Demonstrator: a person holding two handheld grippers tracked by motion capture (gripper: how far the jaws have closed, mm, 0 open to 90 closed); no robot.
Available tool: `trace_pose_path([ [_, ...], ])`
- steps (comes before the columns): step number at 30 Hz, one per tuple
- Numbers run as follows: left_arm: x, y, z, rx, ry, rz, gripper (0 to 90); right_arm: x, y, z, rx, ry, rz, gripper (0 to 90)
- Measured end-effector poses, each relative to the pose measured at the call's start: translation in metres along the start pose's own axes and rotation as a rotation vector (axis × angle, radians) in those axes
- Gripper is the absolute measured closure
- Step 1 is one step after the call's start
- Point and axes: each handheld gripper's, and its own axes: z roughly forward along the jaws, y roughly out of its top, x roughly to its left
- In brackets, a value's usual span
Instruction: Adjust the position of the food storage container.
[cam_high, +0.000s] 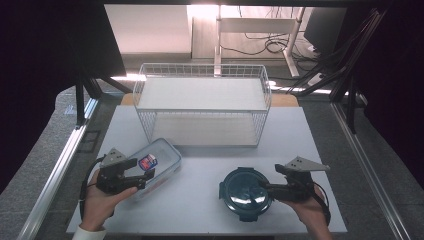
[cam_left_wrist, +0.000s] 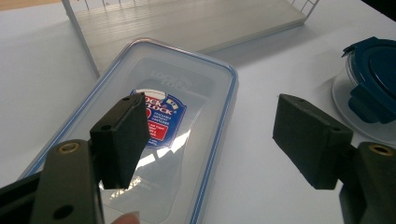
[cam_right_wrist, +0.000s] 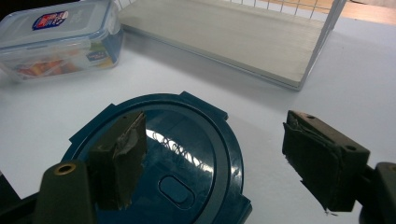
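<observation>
A clear rectangular container (cam_high: 161, 156) with a blue-rimmed lid and a red and blue label lies on the table's left side. My left gripper (cam_high: 142, 180) sits at its near end, open. In the left gripper view (cam_left_wrist: 212, 119) one jaw hangs over the labelled lid (cam_left_wrist: 187, 79) and the other over bare table beside it. A round container (cam_high: 245, 194) with a dark blue lid stands at the right. My right gripper (cam_high: 270, 181) is open at its right edge. In the right gripper view (cam_right_wrist: 215, 140) one jaw is above the lid (cam_right_wrist: 187, 154) and the other over the table.
A white wire rack (cam_high: 202, 95) with two shelves stands at the back middle of the white table (cam_high: 200, 215). The rectangular container (cam_right_wrist: 56, 42) holds something orange. Metal rails run along both sides of the table, and cables lie on the floor behind.
</observation>
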Motion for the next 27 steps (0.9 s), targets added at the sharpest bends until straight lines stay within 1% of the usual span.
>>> trace_pose_path([
  [4,-0.001,0.004,0.001,0.002,0.001,0.006,27.7,0.001,0.001,0.0,0.001,0.002,0.007,21.9],
  [8,0.004,0.012,0.005,0.0,0.003,0.007,29.5,0.002,0.002,0.0,0.002,-0.001,0.007,22.0],
  [10,0.009,0.016,0.008,0.005,0.003,0.005,30.0,0.002,0.002,0.0,0.001,-0.001,0.004,22.0],
  [12,0.015,0.019,0.01,0.006,0.01,-0.01,30.7,0.001,0.002,0.001,-0.004,0.004,-0.002,22.0],
  [15,0.025,0.022,0.013,0.011,0.001,-0.038,31.2,0.0,0.002,0.001,-0.004,-0.002,0.003,22.0],
  [18,0.034,0.026,0.015,0.021,0.012,-0.051,32.2,-0.002,0.002,0.0,-0.005,-0.009,0.009,22.0],
  [20,0.037,0.03,0.015,0.024,0.025,-0.049,33.3,-0.002,0.002,-0.002,-0.008,-0.01,0.01,22.0],
  [23,0.041,0.036,0.016,0.033,0.041,-0.038,37.4,-0.001,0.003,-0.004,-0.01,-0.018,0.006,21.9],
  [27,0.046,0.041,0.02,0.044,0.041,-0.041,40.0,-0.001,0.003,-0.003,-0.008,-0.022,0.004,21.7],
])
